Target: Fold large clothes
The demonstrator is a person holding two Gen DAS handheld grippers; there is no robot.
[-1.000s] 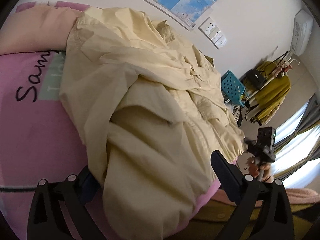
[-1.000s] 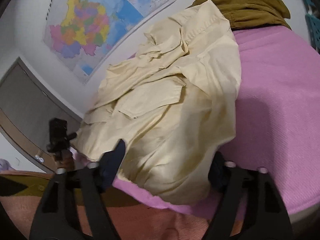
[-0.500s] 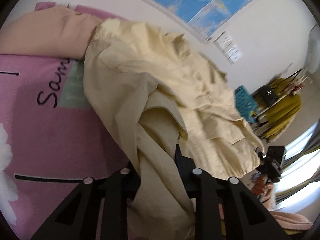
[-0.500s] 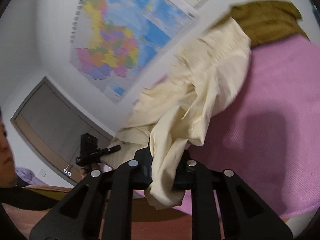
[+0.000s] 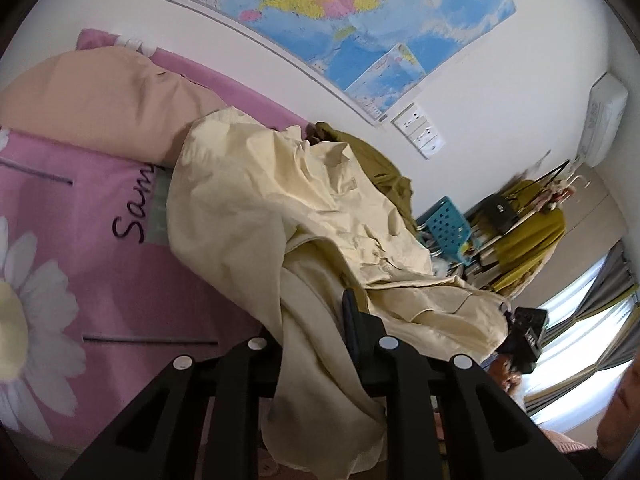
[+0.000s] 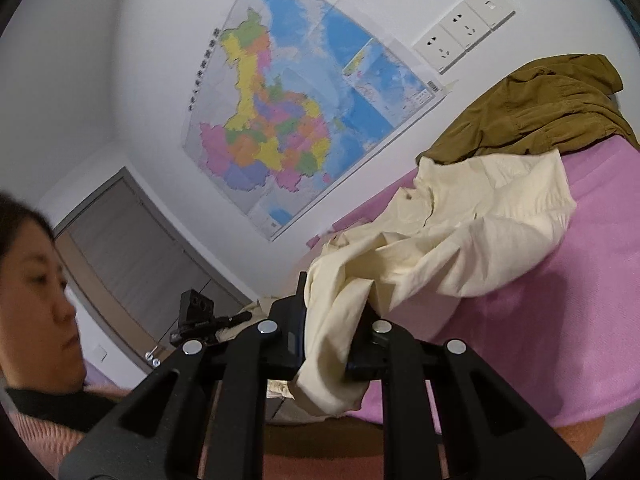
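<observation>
Gripping the cream garment [image 5: 256,208] at two spots along its near edge: left gripper [image 5: 316,344] and right gripper [image 6: 332,328] both clamped on bunched cloth, probably for lifting and spreading before folding. Lying mostly heaped on the pink bed [image 5: 92,248]. Showing pillow [image 5: 100,108] only leftward; revealing olive garment [image 6: 532,112] more plainly rightward, touching the cream one.

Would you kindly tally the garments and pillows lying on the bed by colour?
Cream shirt: 1, clamped by the left gripper and the right gripper
Olive garment: 1
Peach pillow: 1
Total: 3
</observation>
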